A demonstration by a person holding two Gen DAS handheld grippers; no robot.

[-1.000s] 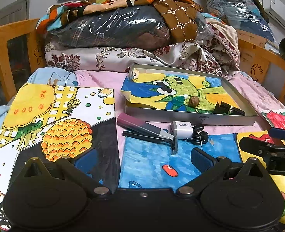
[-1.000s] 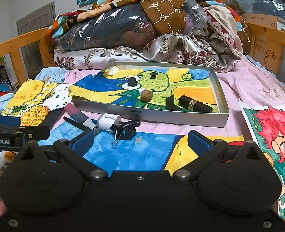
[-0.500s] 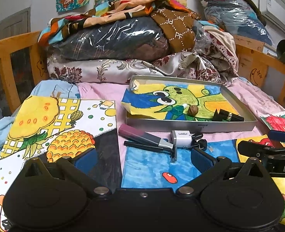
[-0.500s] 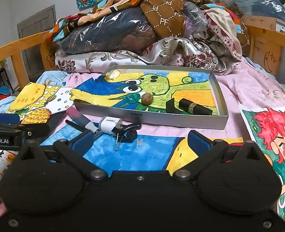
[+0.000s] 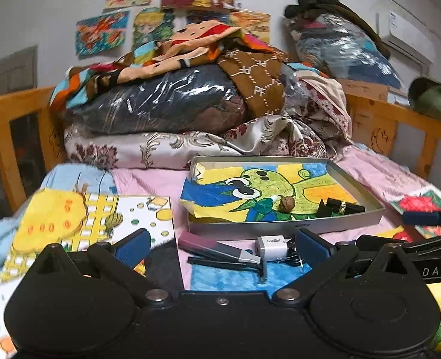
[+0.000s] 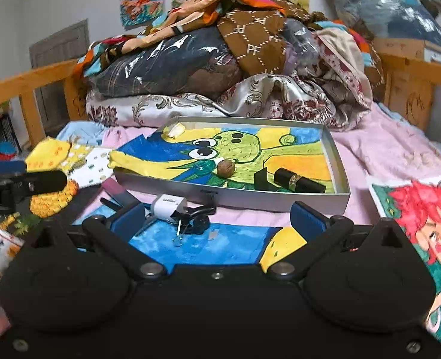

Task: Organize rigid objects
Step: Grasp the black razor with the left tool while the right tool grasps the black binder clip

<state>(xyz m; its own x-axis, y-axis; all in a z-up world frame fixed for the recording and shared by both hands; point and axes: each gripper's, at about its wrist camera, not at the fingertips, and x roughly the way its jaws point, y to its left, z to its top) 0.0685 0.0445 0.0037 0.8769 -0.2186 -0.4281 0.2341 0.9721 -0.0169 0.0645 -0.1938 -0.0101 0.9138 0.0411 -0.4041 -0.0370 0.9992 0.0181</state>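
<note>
Against 1 second ago, both my views have tipped up and drawn back: more wall and bedding show, and the loose items sit lower, close to my fingertips. I read that as lifting away after a drop, with the next pick not yet chosen.

My landmark is the grey tray (image 6: 338,199). Behind it rises the heap of bedding (image 6: 220,68), the biggest thing here, hemmed by the wooden rail (image 5: 10,110); neither blocks me. Inside the tray, on the green frog drawing (image 6: 238,149), already lie the black lipstick (image 6: 298,181), a black cap (image 6: 260,181) just left of it, and a walnut (image 6: 225,167) left of that.

In front of the tray's near wall, on the blue painting (image 6: 220,245), wait 3 loose things: the maroon-handled razor (image 5: 220,249), the white charger (image 6: 169,206) beside it, and a black clip (image 6: 198,218) touching the charger. That touching pair could snag together.

My left gripper (image 5: 220,246) is spread wide and holds nothing; the razor lies between its pads. My right gripper (image 6: 217,223) is likewise wide apart and empty, with the charger and clip near its left pad. The tray's near wall is the lip I must clear.
</note>
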